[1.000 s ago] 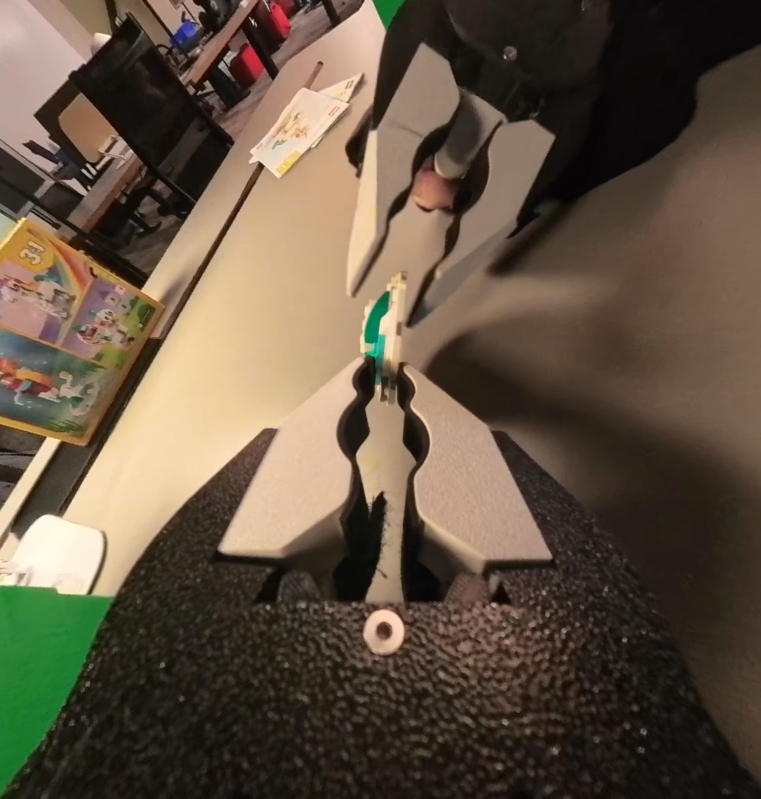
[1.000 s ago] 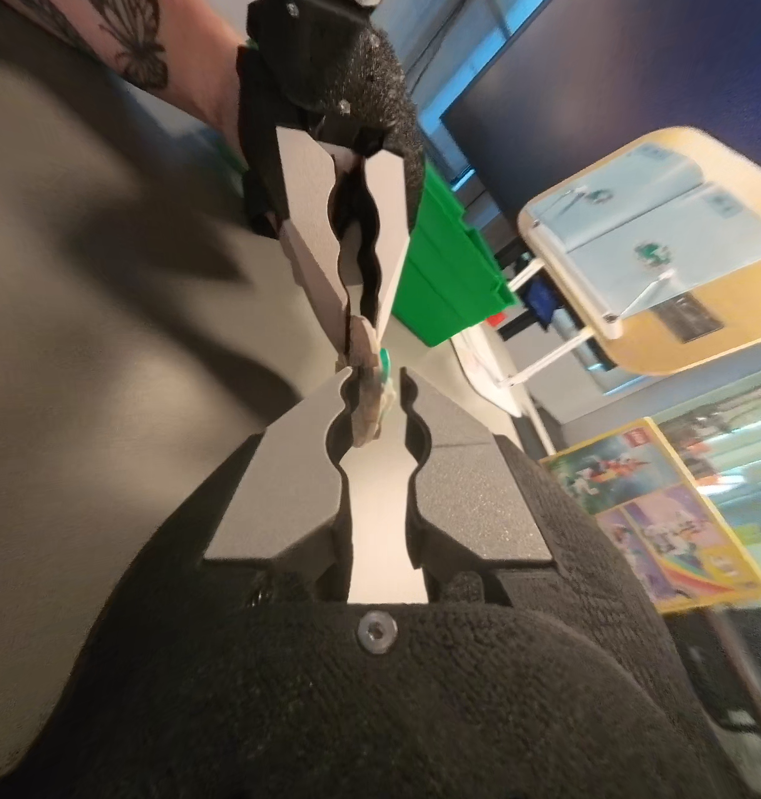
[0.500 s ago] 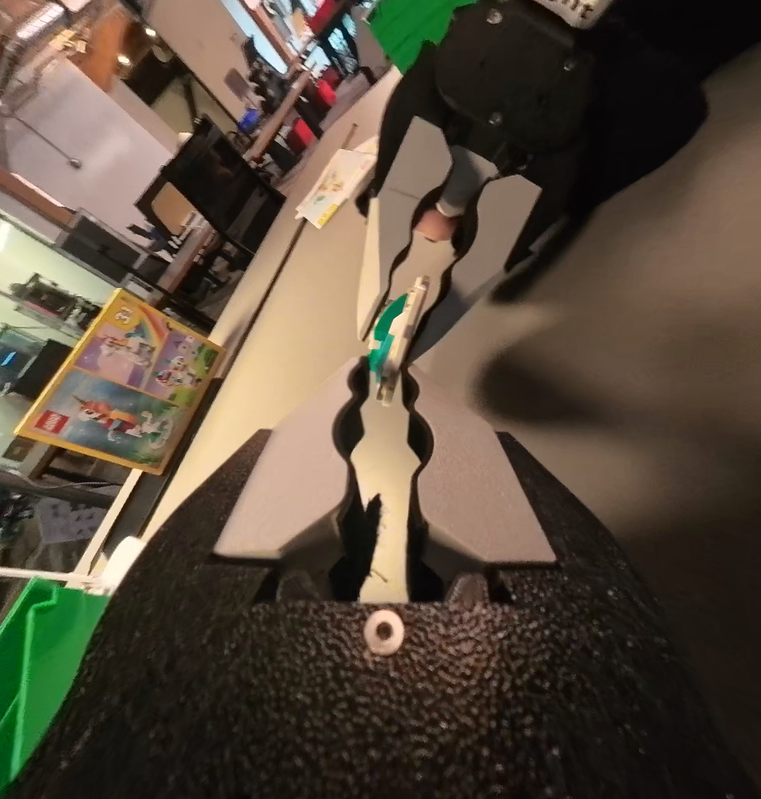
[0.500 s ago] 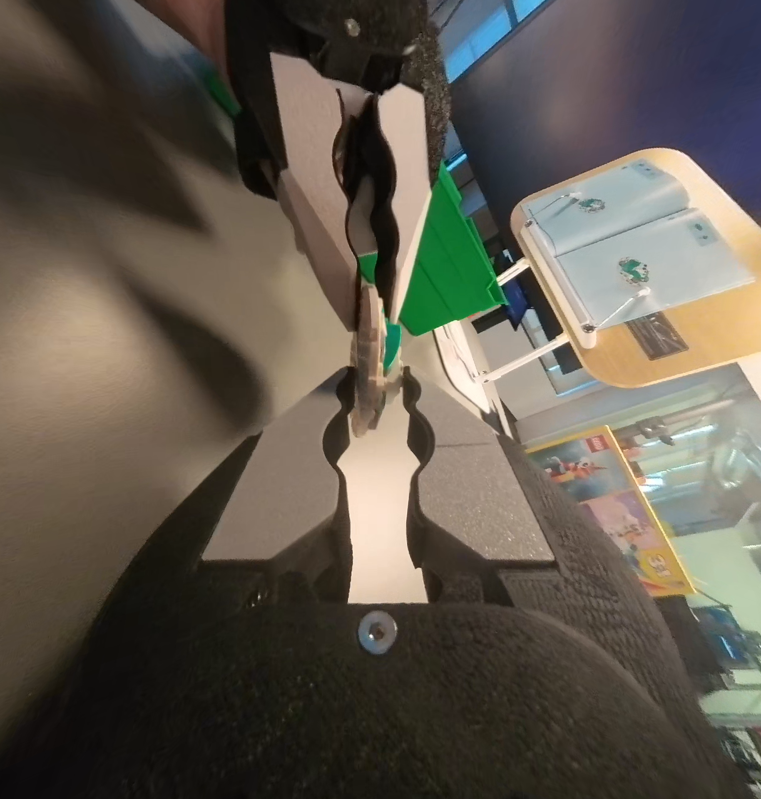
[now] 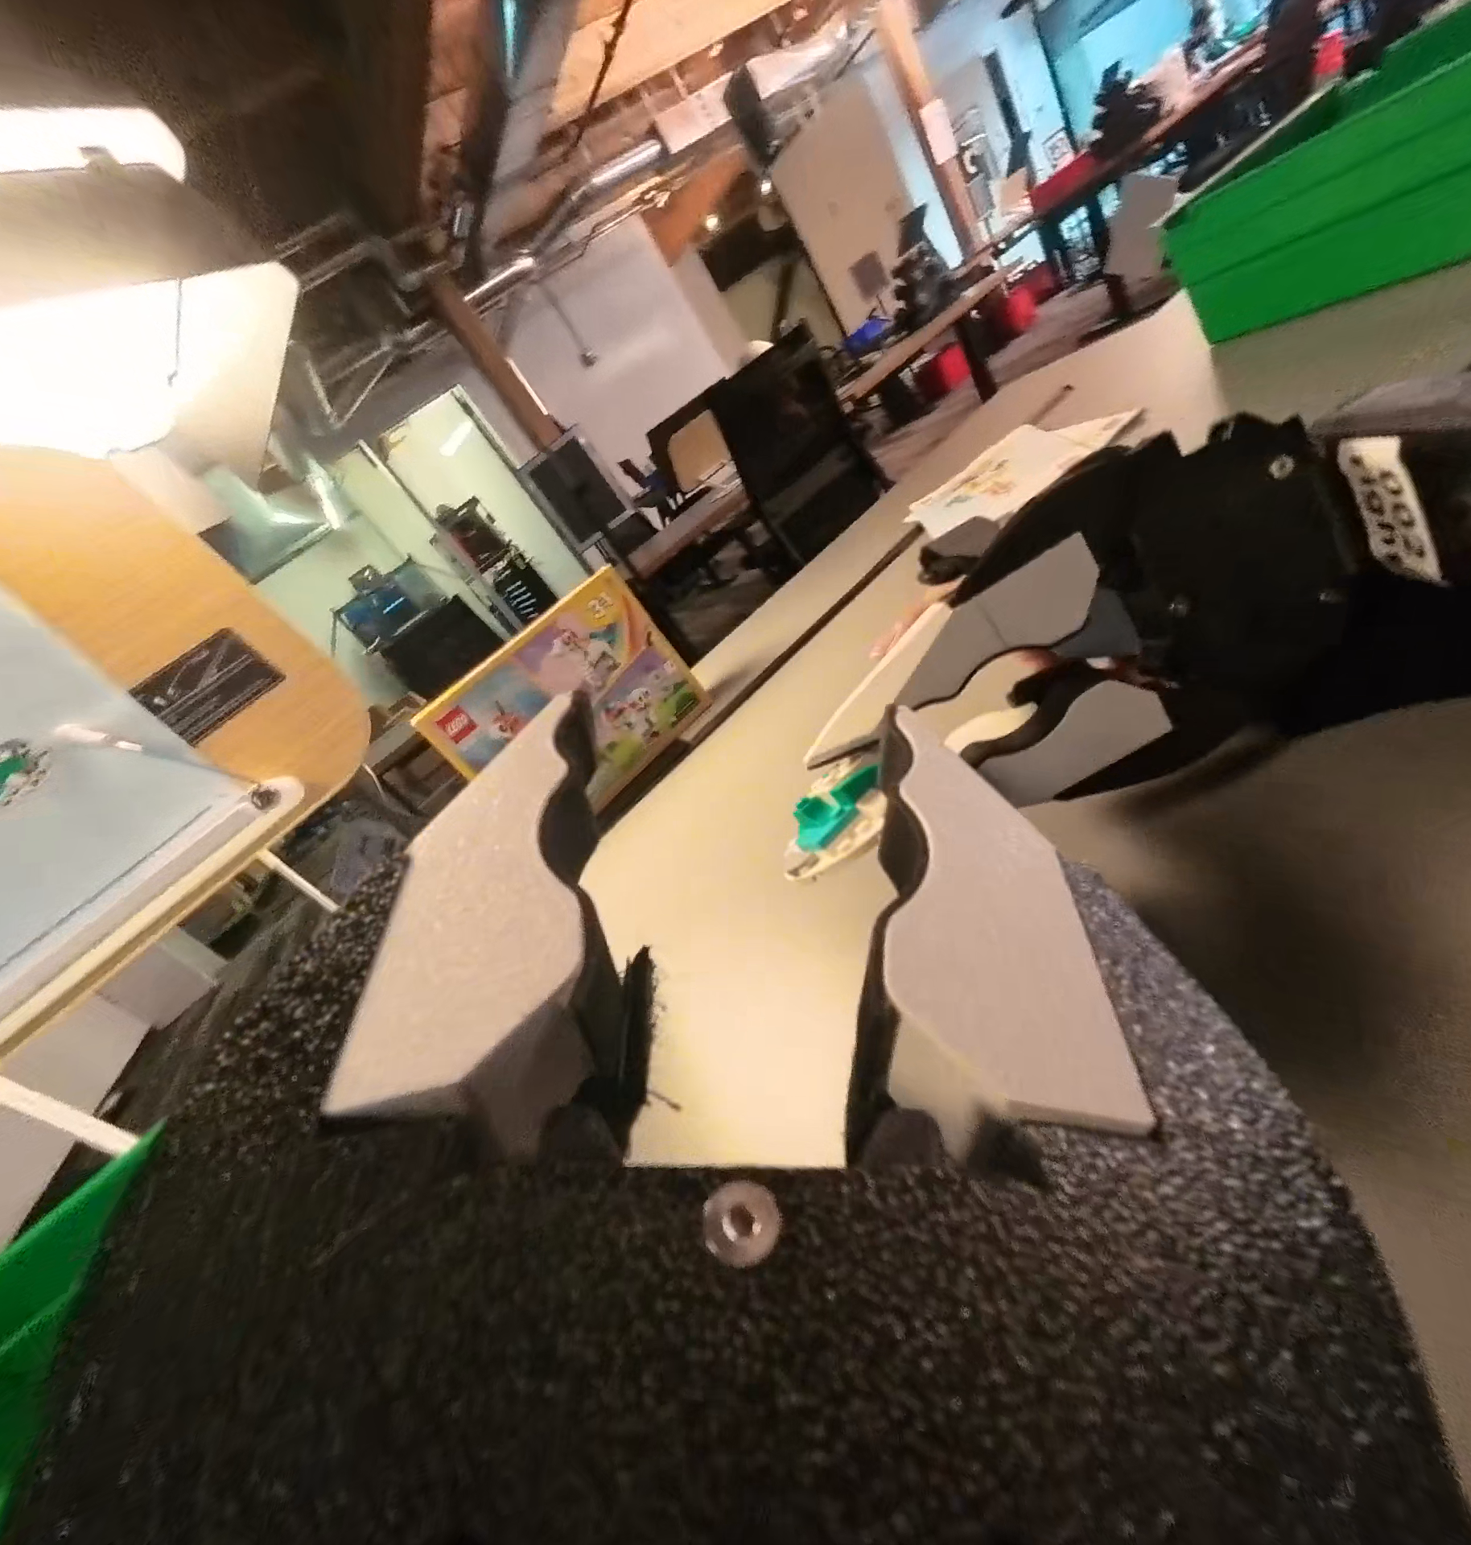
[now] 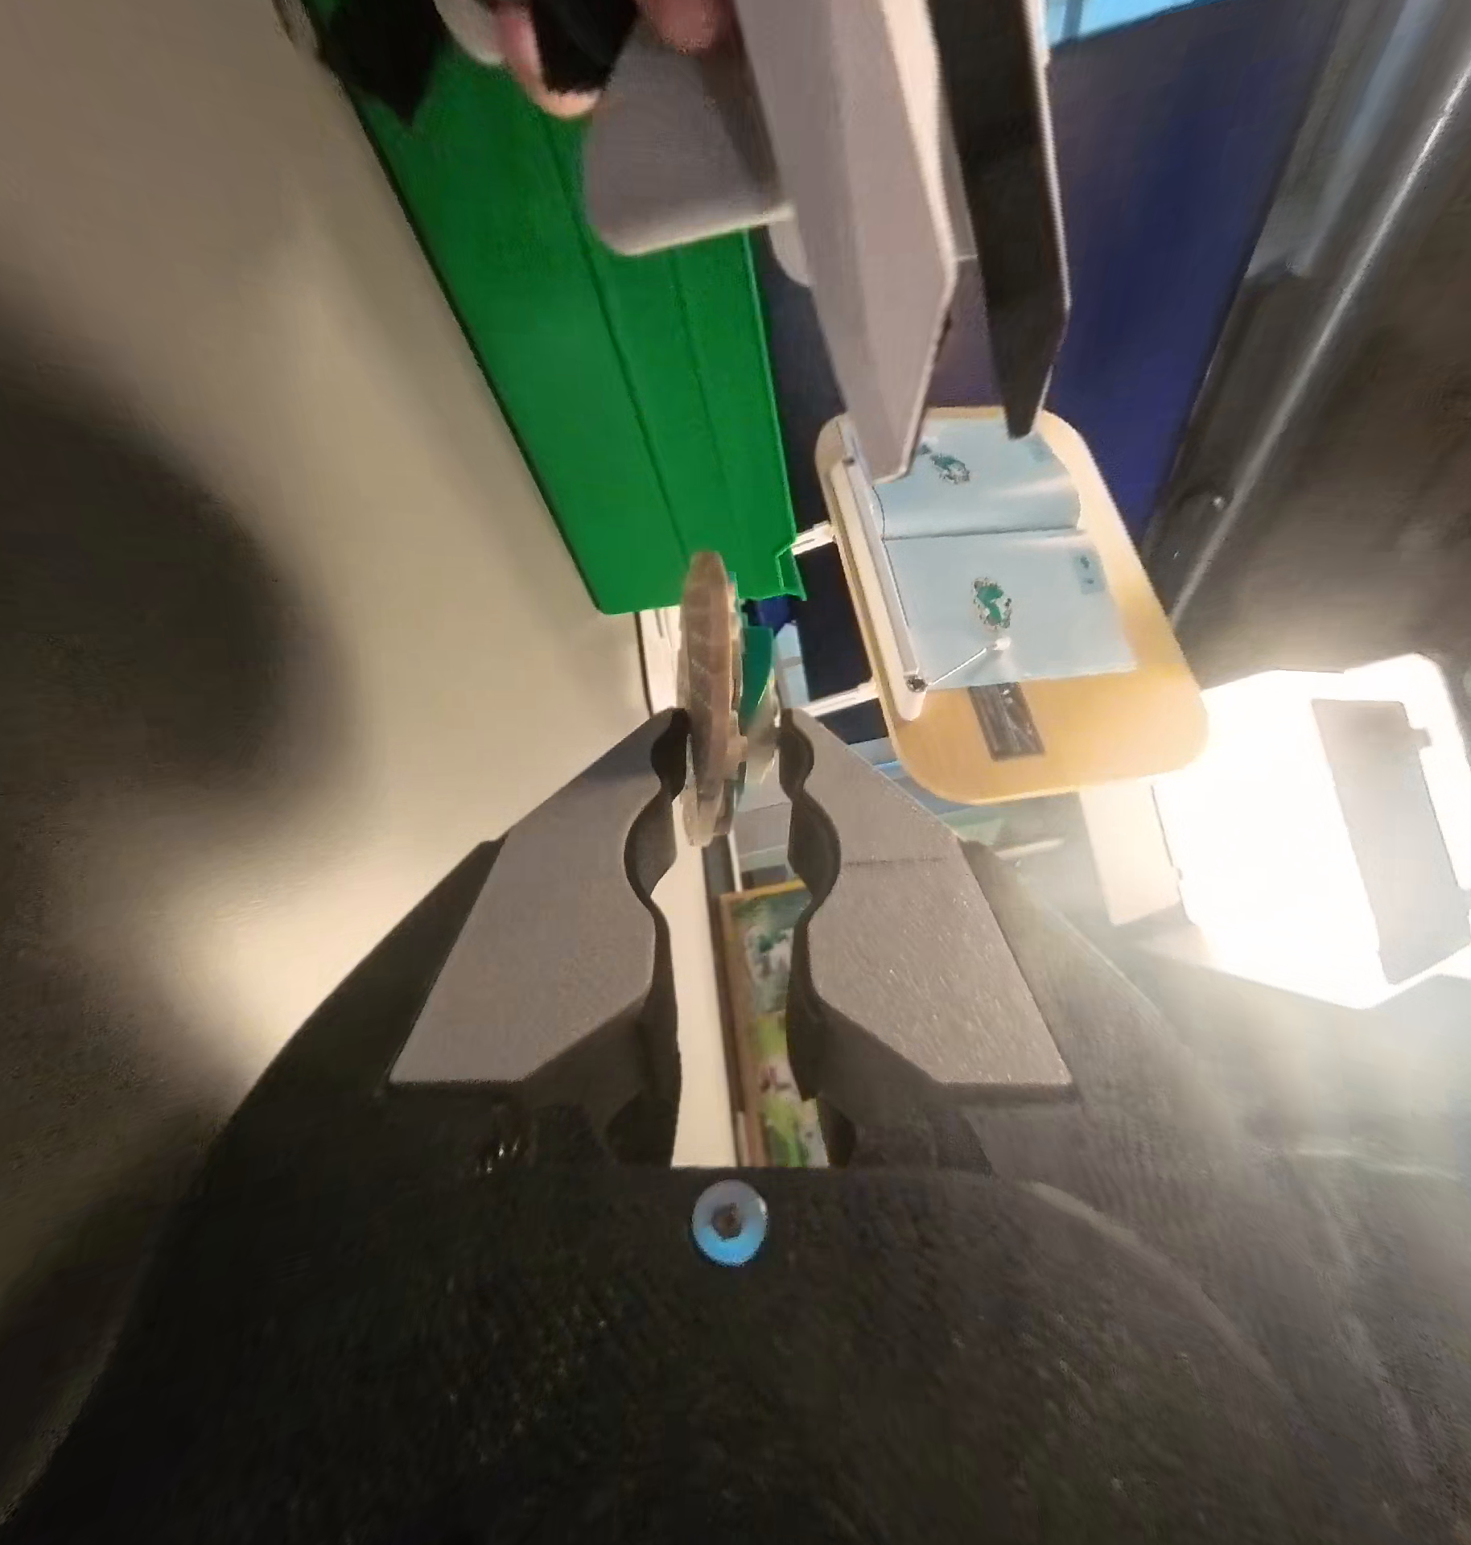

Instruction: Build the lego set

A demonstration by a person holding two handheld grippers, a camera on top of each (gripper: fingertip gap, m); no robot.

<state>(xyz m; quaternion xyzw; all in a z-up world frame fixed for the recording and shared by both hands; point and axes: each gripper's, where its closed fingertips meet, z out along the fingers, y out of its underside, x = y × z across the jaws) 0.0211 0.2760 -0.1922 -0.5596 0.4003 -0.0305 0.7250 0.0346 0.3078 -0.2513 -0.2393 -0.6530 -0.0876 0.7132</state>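
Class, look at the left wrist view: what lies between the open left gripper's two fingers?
Only bare table shows in the left gripper gap. The white-and-teal lego piece sits beyond its right fingertip, held by the right gripper.

An open workshop-like office: exposed metal ceiling ducts point(image 5: 598, 175) at 12 o'clock, long work tables point(image 5: 924, 368), black office chairs point(image 5: 786, 468) and red storage bins point(image 5: 949, 372) at 1 o'clock.

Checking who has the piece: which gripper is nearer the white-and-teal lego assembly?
Right. The right gripper clamps the lego assembly in its jaws; the left gripper is open, beside it.
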